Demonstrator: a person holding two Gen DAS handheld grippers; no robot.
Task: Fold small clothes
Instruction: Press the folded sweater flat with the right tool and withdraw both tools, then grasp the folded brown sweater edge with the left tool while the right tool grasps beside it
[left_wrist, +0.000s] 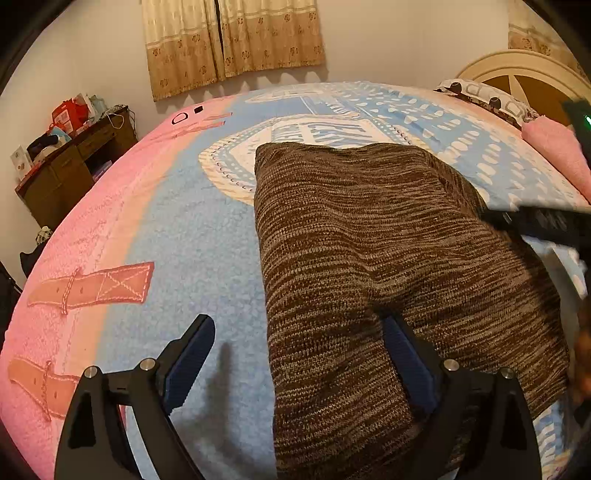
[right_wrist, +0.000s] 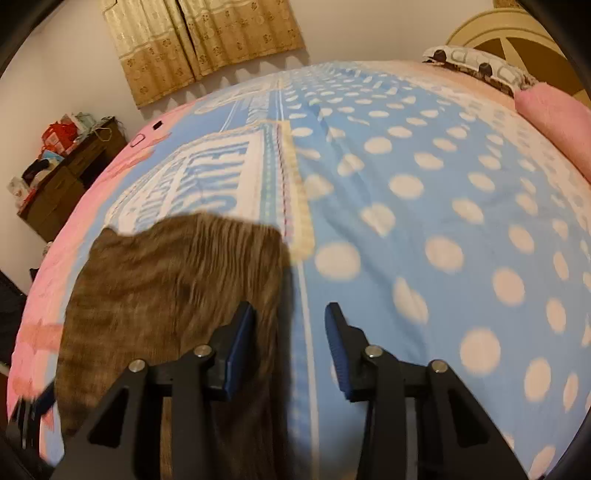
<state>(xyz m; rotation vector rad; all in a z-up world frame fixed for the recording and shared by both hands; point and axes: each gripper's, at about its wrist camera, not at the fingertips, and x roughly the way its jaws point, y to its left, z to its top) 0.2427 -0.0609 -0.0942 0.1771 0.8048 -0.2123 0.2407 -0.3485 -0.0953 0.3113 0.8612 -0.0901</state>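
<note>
A brown marled knit garment (left_wrist: 369, 240) lies folded into a long slab on the blue and pink blanket (left_wrist: 184, 240). My left gripper (left_wrist: 295, 328) stands wide open over its near left part. The garment's left edge runs between the fingers, and the right finger rests against the knit without pinching it. In the right wrist view the same garment (right_wrist: 166, 280) lies at the lower left. My right gripper (right_wrist: 290, 314) is open at the garment's right edge, with its left finger over the knit and its right finger over bare blanket. The picture is blurred there.
The bed's blanket (right_wrist: 424, 221) stretches away with white dots on blue. Pillows (left_wrist: 491, 99) and a pink roll (left_wrist: 554, 147) lie at the headboard, far right. A cluttered wooden desk (left_wrist: 70, 166) stands by the wall on the left, under curtains (left_wrist: 229, 40).
</note>
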